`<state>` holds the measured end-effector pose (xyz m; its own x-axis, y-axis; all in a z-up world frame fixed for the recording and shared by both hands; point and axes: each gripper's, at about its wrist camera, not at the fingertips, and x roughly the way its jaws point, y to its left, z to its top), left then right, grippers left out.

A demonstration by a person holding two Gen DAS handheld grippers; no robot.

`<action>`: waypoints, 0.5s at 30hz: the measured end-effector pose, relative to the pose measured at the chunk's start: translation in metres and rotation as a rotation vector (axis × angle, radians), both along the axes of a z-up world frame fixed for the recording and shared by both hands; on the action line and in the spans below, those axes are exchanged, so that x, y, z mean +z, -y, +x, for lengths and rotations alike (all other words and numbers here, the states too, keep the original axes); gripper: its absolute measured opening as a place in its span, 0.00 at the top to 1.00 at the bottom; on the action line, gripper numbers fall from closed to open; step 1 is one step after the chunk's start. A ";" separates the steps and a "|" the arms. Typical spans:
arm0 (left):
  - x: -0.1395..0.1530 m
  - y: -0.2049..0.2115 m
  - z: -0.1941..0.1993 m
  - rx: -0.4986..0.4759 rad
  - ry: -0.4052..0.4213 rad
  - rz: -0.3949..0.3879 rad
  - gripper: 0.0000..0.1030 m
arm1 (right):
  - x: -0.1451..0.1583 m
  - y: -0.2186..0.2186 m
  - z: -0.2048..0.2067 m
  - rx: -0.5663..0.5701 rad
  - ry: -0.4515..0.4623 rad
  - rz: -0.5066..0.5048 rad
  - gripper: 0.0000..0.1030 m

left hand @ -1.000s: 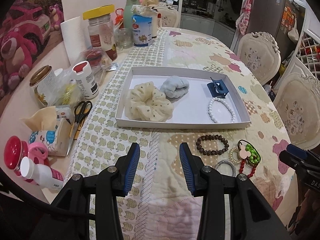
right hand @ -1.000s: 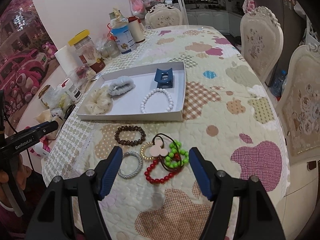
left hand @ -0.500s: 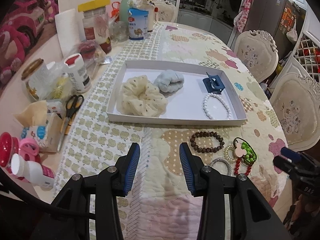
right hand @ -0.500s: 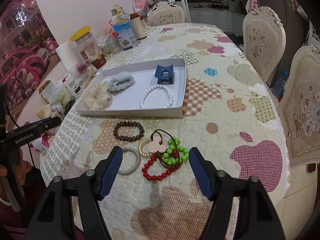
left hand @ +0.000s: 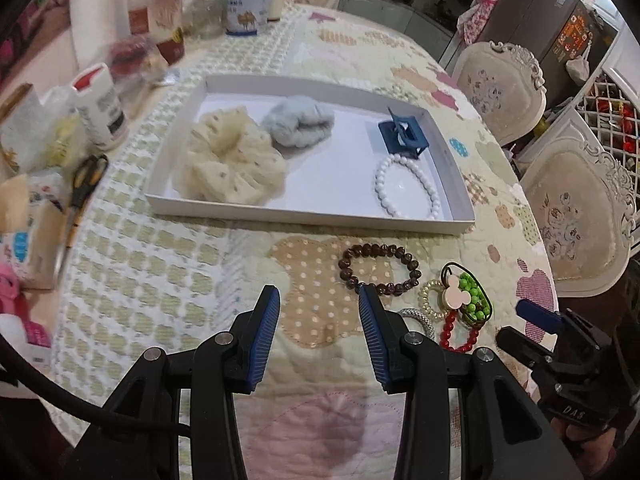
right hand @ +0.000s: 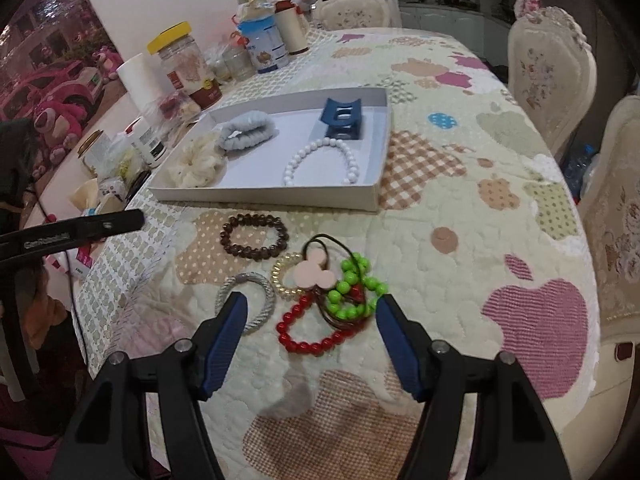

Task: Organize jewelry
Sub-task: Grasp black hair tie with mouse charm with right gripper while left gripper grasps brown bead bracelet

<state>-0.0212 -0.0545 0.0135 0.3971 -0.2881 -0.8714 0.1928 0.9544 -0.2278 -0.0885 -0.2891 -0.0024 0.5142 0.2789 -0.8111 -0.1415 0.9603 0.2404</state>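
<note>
A white tray holds a cream scrunchie, a blue-grey scrunchie, a blue claw clip and a white bead bracelet. In front of it on the quilt lie a brown bead bracelet, a silver hair tie, a clear coil tie, a pink mouse-shaped tie, a green bead bracelet and a red bead bracelet. My left gripper is open and empty, just left of the brown bracelet. My right gripper is open and empty, close over the pile of ties and bracelets.
Jars, bottles, a paper roll, scissors and tissue packs crowd the table's left side. Ornate chairs stand along the right edge. The table's front edge is close below both grippers.
Both grippers have moved forward and lower towards the loose jewelry. The left one now reaches beside the brown bracelet and the right one straddles the pile. Both stay open.
</note>
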 end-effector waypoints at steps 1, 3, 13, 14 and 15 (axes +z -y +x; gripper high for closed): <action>-0.003 0.002 0.003 -0.001 -0.008 -0.002 0.70 | -0.001 -0.003 0.004 0.011 0.000 0.000 0.40; -0.009 0.006 0.009 -0.005 -0.026 -0.010 0.70 | -0.004 -0.008 0.011 0.032 0.000 -0.002 0.43; -0.037 0.029 0.038 -0.055 -0.103 -0.018 0.69 | -0.028 -0.018 0.047 0.094 -0.056 -0.045 0.49; -0.039 0.031 0.040 -0.057 -0.108 -0.017 0.69 | -0.030 -0.018 0.049 0.098 -0.059 -0.049 0.49; -0.041 0.033 0.042 -0.061 -0.112 -0.017 0.69 | -0.032 -0.018 0.051 0.099 -0.061 -0.049 0.49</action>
<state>0.0212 -0.0879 -0.0278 0.2787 -0.3235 -0.9043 0.2223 0.9377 -0.2669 -0.0379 -0.2711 -0.0339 0.4350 0.2851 -0.8541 -0.2228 0.9531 0.2047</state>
